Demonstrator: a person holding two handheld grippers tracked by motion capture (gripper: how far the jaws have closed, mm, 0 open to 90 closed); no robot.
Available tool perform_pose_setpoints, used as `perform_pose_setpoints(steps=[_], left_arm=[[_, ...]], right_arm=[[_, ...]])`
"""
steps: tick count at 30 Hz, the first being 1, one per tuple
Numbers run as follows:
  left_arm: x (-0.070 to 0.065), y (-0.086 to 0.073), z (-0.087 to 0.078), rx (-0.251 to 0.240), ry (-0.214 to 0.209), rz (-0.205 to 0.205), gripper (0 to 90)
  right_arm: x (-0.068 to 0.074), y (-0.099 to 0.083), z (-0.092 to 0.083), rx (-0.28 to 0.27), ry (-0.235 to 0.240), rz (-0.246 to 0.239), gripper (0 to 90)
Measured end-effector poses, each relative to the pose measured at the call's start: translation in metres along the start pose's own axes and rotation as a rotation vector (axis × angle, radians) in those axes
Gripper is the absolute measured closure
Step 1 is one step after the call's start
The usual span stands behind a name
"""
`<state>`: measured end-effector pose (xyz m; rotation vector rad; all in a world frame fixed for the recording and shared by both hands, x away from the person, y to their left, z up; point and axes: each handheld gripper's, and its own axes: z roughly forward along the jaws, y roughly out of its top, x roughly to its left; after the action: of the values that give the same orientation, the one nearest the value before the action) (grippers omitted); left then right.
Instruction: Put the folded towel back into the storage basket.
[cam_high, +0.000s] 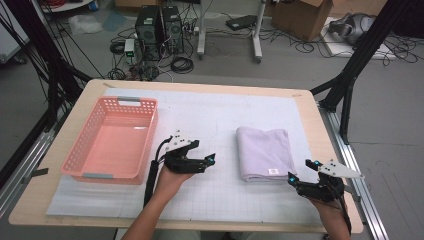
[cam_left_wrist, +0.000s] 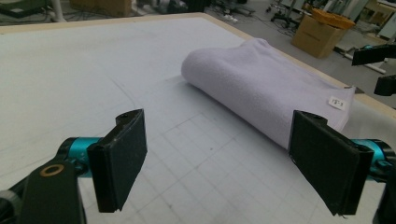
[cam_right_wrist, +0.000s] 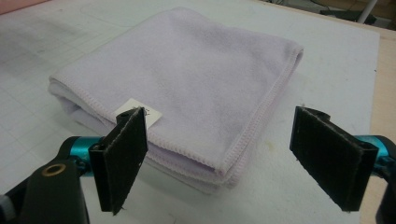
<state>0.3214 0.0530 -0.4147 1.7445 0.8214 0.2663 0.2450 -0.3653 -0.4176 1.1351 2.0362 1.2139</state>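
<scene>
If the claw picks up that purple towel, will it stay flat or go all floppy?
Probably floppy: the folded towel is soft cloth with rounded, sagging edges. Lifted by one corner, its stacked layers would likely fall open. It looks light, and pushed, it would more likely bunch up than slide on the white mat.

lab, floor cables (cam_high: 182, 64), computer towers (cam_high: 160, 31)

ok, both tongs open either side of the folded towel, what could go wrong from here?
1. The folded lilac microfibre towel is stacked in several layers; the right tongs, open at its near corner, may pinch only the top layers, so it unfolds when lifted.
2. The left tongs face the rounded fold edge, which may roll away rather than be gripped.
3. The pink plastic mesh basket sits beyond the left hand; a drooping towel could catch its rim.
</scene>
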Motion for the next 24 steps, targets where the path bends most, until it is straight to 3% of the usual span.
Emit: perform_pose_setpoints(steps=[3,10,12,16,23,24], left_arm=[[0.000,0.004,0.015,0.025,-0.019,-0.026,20.7],[-0.006,0.010,0.051,0.088,-0.039,-0.039,20.2],[-0.008,0.011,0.059,0.090,-0.049,-0.052,20.1],[-0.010,0.013,0.071,0.108,-0.044,-0.038,20.0],[-0.015,0.017,0.089,0.124,-0.073,-0.074,19.8],[-0.016,0.016,0.096,0.147,-0.062,-0.086,19.8]], right_arm=[[0.001,0.000,0.000,0.003,0.009,0.006,17.7],[0.000,0.000,0.001,0.014,0.014,0.034,17.8],[0.000,0.000,0.001,0.008,0.012,0.036,17.7],[-0.001,-0.001,0.001,0.005,0.014,0.037,17.8],[0.000,-0.001,0.004,0.021,0.021,0.030,17.8],[0.001,-0.001,0.004,0.021,0.019,0.029,17.7]])
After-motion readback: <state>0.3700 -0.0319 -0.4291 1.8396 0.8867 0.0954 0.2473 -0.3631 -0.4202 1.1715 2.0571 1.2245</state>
